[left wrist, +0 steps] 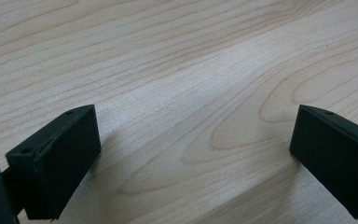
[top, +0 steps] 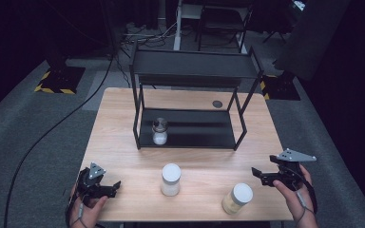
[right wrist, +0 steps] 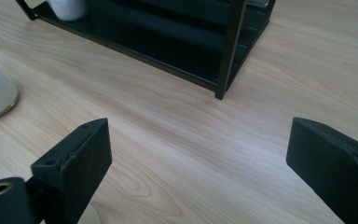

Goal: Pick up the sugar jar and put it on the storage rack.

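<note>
So far one jar [top: 159, 131] stands on the bottom shelf of the black rack [top: 190, 64]. Two more wait on the counter [top: 123, 118]: a white jar [top: 170, 179] and a yellow jar [top: 237, 198]. Both the left tongs [top: 112, 188] and right tongs [top: 259, 176] are wide open and hold nothing.

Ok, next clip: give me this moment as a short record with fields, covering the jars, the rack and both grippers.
surface: wooden table
rack: black two-tier shelf, at the table's far middle
jar on rack: clear jar, white contents, left end of lower tier
white jar: upright on the table, near edge, centre
yellowish jar: white lid, near edge, right of the white jar
left gripper: open, holding nothing, left of the white jar
right gripper: open, holding nothing, beside the yellowish jar
</note>
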Tool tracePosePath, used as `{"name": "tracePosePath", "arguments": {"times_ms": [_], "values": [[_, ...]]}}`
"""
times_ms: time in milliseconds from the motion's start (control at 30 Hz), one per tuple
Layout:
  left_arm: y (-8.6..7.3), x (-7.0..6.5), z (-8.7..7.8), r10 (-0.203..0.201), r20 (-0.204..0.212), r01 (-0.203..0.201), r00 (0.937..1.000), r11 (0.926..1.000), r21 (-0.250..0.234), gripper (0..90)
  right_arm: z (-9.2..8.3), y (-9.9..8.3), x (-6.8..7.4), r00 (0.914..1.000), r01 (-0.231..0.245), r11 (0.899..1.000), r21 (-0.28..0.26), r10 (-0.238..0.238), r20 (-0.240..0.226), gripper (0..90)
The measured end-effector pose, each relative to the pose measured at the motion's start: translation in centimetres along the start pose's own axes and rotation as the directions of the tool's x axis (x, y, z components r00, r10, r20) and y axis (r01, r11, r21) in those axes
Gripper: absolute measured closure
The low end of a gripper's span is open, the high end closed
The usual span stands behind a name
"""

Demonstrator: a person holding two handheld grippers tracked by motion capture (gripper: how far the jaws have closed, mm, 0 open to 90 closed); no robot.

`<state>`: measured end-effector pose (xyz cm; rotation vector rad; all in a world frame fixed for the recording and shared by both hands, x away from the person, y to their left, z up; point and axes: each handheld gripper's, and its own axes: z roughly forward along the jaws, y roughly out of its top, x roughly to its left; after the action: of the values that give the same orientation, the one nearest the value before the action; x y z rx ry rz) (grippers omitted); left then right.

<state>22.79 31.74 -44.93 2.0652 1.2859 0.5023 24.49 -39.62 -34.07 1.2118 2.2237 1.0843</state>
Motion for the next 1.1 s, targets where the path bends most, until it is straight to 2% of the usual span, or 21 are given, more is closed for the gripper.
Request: {"name": "tracePosePath", "arguments": {"times_ms": [267, 533, 667, 967, 1100], "values": [[0.0, 0.0, 0.0, 0.001, 0.001, -0.001, 1.0000, 1.0000, 0.001, 1.3, -1.0, 0.8, 1.1, 1.0000, 0.000, 0.999, -0.037, 0.000, -0.001, 6.7], [0.0, 0.0, 0.0, 0.002, 0.002, -0.002, 1.0000, 1.0000, 0.001, 1.3, -1.6, 2.2, 2.7, 0.9999, 0.015, 0.999, -0.036, -0.016, -0.002, 6.1], [0.0, 0.0, 0.0, 0.002, 0.002, -0.002, 1.0000, 1.0000, 0.001, 1.3, -1.6, 3.2, 3.8, 0.9995, 0.030, 0.999, -0.012, -0.030, 0.004, 6.1], [0.0, 0.0, 0.0, 0.002, 0.002, -0.002, 1.0000, 1.0000, 0.001, 1.3, -1.4, 4.4, 5.7, 0.9981, 0.060, 0.998, -0.026, -0.061, -0.005, 6.1], [0.0, 0.0, 0.0, 0.002, 0.002, -0.002, 1.0000, 1.0000, 0.001, 1.3, -1.2, 4.5, 6.5, 0.9984, 0.055, 0.997, -0.049, -0.055, -0.014, 6.2]]}}
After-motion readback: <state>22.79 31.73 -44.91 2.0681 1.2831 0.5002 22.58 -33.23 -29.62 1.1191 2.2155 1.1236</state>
